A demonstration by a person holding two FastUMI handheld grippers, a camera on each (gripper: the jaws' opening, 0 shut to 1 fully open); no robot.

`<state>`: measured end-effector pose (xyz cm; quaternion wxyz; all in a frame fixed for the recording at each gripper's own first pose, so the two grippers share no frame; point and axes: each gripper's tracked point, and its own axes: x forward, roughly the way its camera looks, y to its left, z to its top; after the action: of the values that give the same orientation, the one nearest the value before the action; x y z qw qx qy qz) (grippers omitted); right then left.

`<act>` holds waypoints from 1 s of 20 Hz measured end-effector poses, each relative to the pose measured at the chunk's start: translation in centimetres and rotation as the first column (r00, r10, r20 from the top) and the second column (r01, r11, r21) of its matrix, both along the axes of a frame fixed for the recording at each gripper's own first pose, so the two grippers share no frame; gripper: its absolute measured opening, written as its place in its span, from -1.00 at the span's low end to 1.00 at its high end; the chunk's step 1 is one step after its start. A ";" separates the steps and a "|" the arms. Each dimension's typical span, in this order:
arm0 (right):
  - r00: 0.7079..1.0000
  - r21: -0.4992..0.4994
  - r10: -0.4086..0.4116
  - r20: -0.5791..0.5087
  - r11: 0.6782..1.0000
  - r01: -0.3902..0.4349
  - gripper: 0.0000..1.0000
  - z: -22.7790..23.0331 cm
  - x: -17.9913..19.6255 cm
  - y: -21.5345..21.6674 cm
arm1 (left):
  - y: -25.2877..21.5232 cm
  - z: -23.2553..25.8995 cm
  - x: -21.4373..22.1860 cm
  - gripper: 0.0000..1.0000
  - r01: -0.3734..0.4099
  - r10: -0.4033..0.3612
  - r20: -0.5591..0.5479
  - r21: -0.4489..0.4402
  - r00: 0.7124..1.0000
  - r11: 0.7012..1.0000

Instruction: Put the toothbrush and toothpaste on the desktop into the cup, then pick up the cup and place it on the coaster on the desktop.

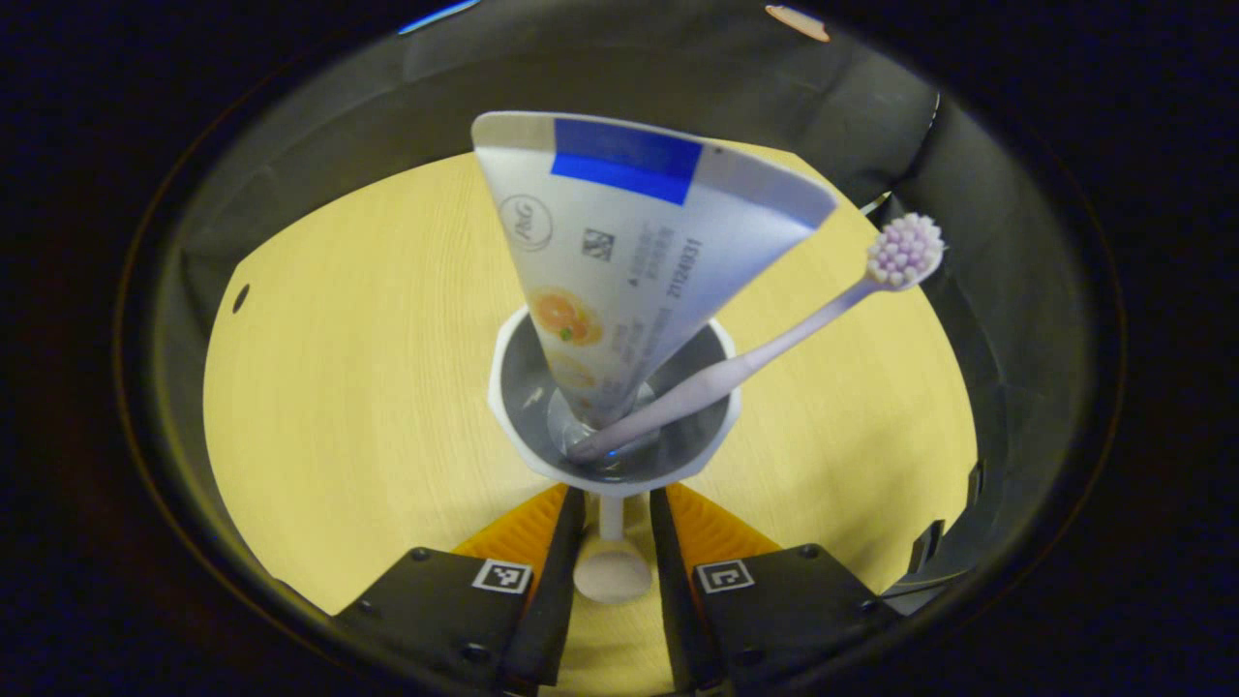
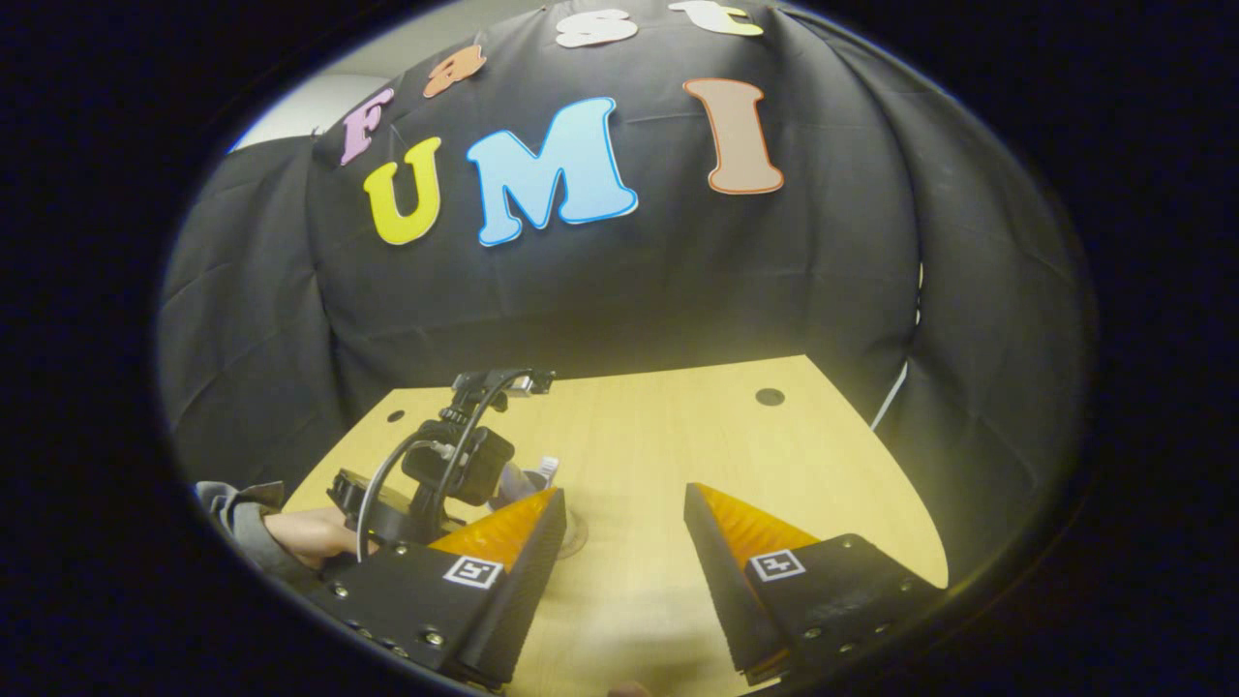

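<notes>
Black cloth walls close in the pale wooden desktop point(image 1: 339, 387) where your left gripper point(image 1: 612, 542) pinches the handle of the cup point(image 1: 612, 455) between both fingers, the toothpaste point(image 1: 629, 252) standing in the cup and the toothbrush point(image 1: 765, 348) leaning out to the tube's right, so the loading appears done. To the right of the cup, your right gripper point(image 2: 624, 542) hangs wide and empty above the desktop; the move to the coaster looks still ahead.
</notes>
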<state>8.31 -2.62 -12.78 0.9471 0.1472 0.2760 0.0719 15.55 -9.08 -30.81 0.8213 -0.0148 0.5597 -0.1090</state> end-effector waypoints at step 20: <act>0.988 -0.074 0.098 0.117 0.993 -0.090 0.55 3.2 -3.4 2.7 | 5.9 15.4 -7.9 0.88 -0.238 0.280 0.405 -0.152 0.870 0.959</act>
<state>4.89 0.05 -9.58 0.9621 0.0967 0.2273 0.1156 7.69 -3.21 -15.44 0.9284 -0.1057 0.3553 -0.0255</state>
